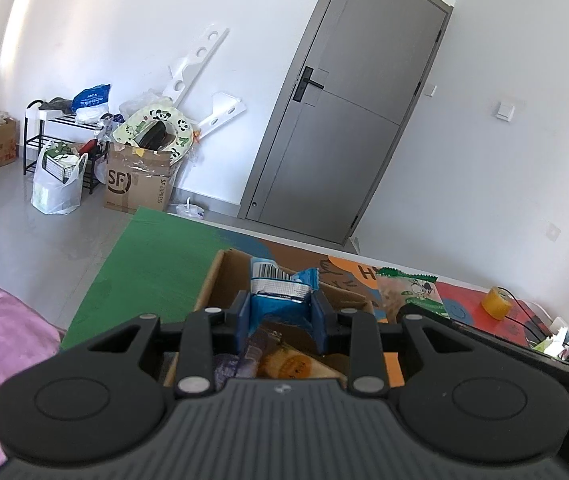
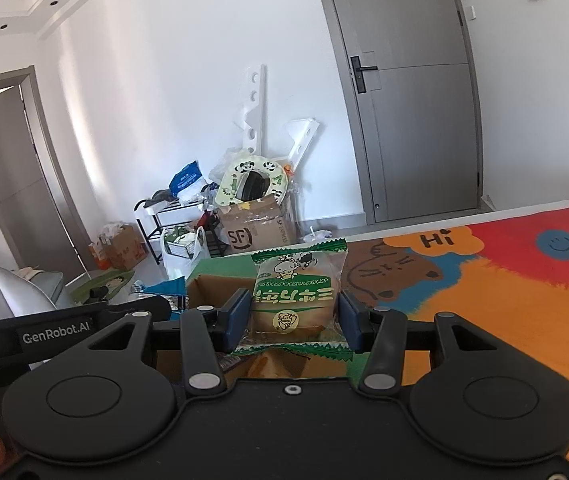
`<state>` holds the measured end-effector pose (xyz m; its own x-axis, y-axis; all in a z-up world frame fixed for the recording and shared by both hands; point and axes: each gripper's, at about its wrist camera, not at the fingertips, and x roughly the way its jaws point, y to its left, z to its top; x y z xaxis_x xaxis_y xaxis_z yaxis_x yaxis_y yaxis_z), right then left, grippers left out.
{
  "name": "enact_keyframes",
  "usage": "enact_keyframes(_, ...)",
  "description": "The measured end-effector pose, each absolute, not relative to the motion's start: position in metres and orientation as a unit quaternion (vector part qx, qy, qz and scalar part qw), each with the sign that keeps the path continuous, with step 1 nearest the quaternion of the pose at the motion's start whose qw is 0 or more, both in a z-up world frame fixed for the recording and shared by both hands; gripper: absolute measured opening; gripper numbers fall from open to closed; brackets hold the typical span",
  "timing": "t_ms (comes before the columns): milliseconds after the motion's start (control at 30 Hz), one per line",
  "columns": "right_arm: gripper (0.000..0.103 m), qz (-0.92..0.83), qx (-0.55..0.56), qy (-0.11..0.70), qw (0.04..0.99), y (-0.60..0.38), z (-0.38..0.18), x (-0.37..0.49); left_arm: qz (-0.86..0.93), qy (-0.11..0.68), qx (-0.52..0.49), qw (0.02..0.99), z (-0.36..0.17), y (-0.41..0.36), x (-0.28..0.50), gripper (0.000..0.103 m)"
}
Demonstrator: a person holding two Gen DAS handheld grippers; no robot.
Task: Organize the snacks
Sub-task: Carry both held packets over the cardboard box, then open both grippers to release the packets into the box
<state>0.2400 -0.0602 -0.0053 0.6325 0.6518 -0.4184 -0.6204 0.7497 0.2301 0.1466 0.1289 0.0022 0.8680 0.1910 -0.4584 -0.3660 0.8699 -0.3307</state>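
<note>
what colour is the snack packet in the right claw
Green and clear packet, bread showing inside; clearest in the right wrist view.

Two snack packets (image 1: pixel 280 300) (image 2: pixel 296 292) hang over the box (image 1: pixel 220 276), which sits on the mat (image 1: pixel 156 264).

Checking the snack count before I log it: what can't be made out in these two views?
- Cardboard box contents: left wrist view, mostly hidden by the left gripper and its blue packet.
- Same box, right wrist view: inside hidden behind the right gripper and its green bread packet.
- Blue packet's brand: only a barcode shows.
</note>
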Motion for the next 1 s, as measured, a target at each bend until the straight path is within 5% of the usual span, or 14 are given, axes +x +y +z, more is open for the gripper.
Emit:
enact_keyframes(467, 0.048, 0.373, 0.037, 0.276, 0.885, -0.032, -0.016, 0.256, 0.16, 0.205, -0.226, 0.939, -0.002, 0.147, 0.148, 0.031)
enact_keyframes(633, 0.066, 0.365, 0.036, 0.285, 0.886, -0.03, -0.02, 0.262, 0.161, 0.211, -0.225, 0.937, -0.006, 0.15, 0.157, 0.031)
enact_keyframes(1000, 0.067, 0.335, 0.059, 0.29, 0.894, -0.059, -0.023, 0.267, 0.183, 0.231, -0.218, 0.931, -0.01, 0.145, 0.172, 0.035)
